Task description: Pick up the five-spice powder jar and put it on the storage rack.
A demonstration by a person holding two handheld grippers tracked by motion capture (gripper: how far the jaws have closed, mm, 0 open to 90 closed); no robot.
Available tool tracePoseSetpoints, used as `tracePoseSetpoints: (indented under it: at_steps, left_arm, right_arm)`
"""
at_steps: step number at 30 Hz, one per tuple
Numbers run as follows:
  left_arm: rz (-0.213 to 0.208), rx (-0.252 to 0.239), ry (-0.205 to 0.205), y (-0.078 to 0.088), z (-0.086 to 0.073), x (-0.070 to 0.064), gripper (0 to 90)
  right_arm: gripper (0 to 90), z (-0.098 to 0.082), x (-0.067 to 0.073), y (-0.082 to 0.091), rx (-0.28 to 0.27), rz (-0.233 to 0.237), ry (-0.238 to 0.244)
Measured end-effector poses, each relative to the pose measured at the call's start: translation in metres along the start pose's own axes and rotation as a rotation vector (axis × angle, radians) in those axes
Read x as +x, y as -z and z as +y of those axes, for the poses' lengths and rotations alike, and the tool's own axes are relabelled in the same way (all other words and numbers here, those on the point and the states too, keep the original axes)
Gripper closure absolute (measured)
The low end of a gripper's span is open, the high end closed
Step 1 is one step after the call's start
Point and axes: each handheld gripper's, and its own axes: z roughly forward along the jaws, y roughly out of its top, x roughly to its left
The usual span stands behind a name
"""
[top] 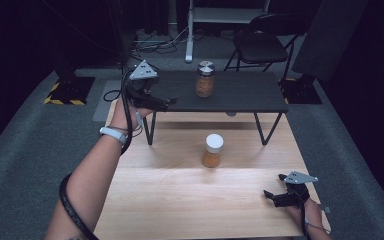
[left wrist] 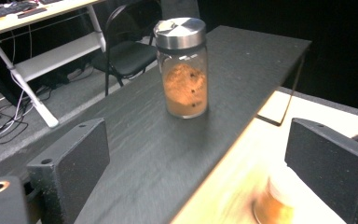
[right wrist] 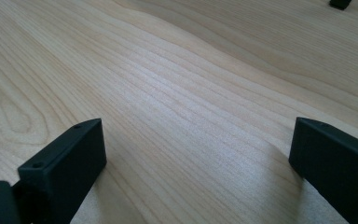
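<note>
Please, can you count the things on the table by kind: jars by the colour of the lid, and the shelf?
Jar with silver lid: 1, on the black shelf
Jar with white lid: 1, on the wooden table
Black shelf: 1
Total: 3

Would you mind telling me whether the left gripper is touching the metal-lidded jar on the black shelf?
Apart. The left gripper view shows the jar standing alone on the shelf, beyond the left gripper's open jaws, with bare shelf between.
</note>
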Motion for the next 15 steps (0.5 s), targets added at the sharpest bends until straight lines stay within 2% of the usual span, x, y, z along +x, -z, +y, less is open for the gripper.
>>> tracePoseSetpoints:
  at_steps: [7,11,15]
  left_arm:
    - [0.018,-0.018,0.013,0.031,-0.017,-0.009,6.1]
    - [0.026,-0.016,0.023,0.039,-0.029,-0.015,6.1]
    - [0.024,-0.012,0.038,0.041,-0.050,-0.022,6.1]
  right_arm:
    - [3.2,0.000,0.000,0.000,-0.001,-0.002,-0.001]
    - [3.2,0.000,0.000,-0.001,-0.002,-0.003,0.000]
    - [3.2,0.000,0.000,-0.001,-0.001,-0.002,0.001]
